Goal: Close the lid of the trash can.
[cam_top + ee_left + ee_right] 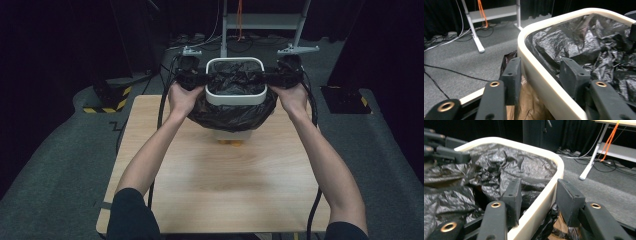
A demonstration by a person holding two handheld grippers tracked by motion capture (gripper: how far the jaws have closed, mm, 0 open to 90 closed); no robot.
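A white rectangular bin rim (235, 98) lined with a crumpled black bag (232, 118) sits high over the white bin body (233, 134) at the far edge of the wooden table (220, 185). The bag bulges out beneath the rim. My left gripper (198, 79) straddles the rim's left side (544, 83), one pad outside and one inside against the bag (584, 42), gripping it. My right gripper (272, 78) clamps the opposite side (541, 202) the same way, its inner pad on the liner (499, 165). The left gripper (451, 152) shows across the bin.
A small orange thing (231, 143) peeks out under the bin. Beyond the table lie grey carpet, cables and a white metal frame (260, 22). A black stand with a yellow-striped base (107, 102) is at the left, and another dark base (345, 100) at the right.
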